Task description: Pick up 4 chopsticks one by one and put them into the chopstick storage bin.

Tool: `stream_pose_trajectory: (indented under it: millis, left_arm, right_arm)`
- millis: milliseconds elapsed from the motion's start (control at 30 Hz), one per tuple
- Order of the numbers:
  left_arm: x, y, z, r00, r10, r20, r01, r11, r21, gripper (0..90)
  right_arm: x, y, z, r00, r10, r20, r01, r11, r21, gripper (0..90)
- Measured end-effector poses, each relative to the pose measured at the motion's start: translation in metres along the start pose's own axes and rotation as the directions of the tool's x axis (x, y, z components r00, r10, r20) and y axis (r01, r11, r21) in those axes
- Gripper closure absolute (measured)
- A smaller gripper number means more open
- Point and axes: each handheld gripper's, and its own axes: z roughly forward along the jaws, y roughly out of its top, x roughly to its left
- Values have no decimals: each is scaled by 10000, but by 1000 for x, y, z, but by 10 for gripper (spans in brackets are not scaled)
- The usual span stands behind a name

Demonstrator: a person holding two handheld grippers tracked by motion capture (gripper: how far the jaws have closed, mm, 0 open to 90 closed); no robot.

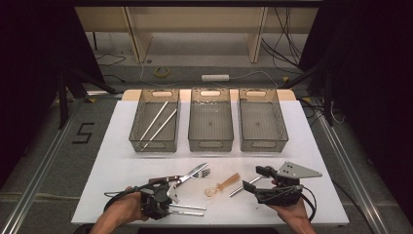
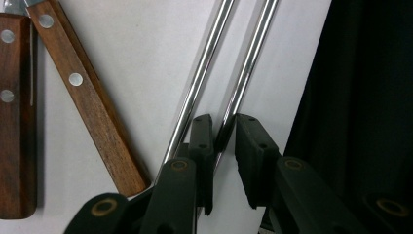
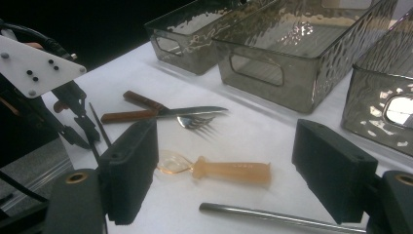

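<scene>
Two thin metal rods lie side by side near the table's front edge. My left gripper is down over them. In the left gripper view the right-hand rod runs between the jaws of the left gripper; it hugs one pad, and a slim gap shows at the other. My right gripper hovers wide open at the front right. Between its jaws I see an amber plastic spoon and a third metal rod on the table.
A knife and a fork with wooden handles lie crossed beside the left gripper. Three clear bins stand in a row at the back: the left bin holds two rods, with the middle bin and the right bin beside it.
</scene>
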Motion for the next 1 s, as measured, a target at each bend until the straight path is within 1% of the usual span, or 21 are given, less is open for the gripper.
stream_pose_trajectory:
  millis: [100, 267, 400, 533, 667, 767, 933, 1000]
  left_arm:
    - [0, 0, 0, 9998, 181, 39, -181, 9998, -3, 784]
    - [-1, -1, 0, 9995, 315, 63, -314, 9995, -97, 797]
    - [-2, 0, 0, 9978, 664, -6, -664, 9978, 8, 808]
    - [-2, -1, 0, 9972, 741, 74, -740, 9972, -78, 819]
    - [-2, -1, 0, 9960, 886, 80, -886, 9960, -62, 825]
    - [-3, -1, 0, 9957, 930, 57, -929, 9956, -143, 831]
    - [-2, -1, 0, 9934, 1143, 98, -1142, 9934, -80, 839]
    - [-2, -2, 0, 9936, 1125, 109, -1124, 9936, -106, 841]
  right_arm:
    - [0, 0, 0, 10000, -3, -2, 3, 10000, 1, 261]
    - [0, 0, 0, 10000, -15, -14, 15, 10000, -1, 261]
    - [0, 0, 0, 10000, -21, -26, 21, 10000, 3, 261]
    - [0, 0, 1, 10000, -18, -43, 18, 10000, 14, 262]
    - [0, 0, 1, 10000, -18, -37, 18, 10000, 45, 262]
    - [0, 0, 1, 10000, -23, -29, 24, 10000, 39, 262]
    - [0, 0, 1, 10000, -61, -25, 61, 10000, 45, 262]
    - [0, 0, 1, 10000, -55, -33, 55, 10000, 49, 262]
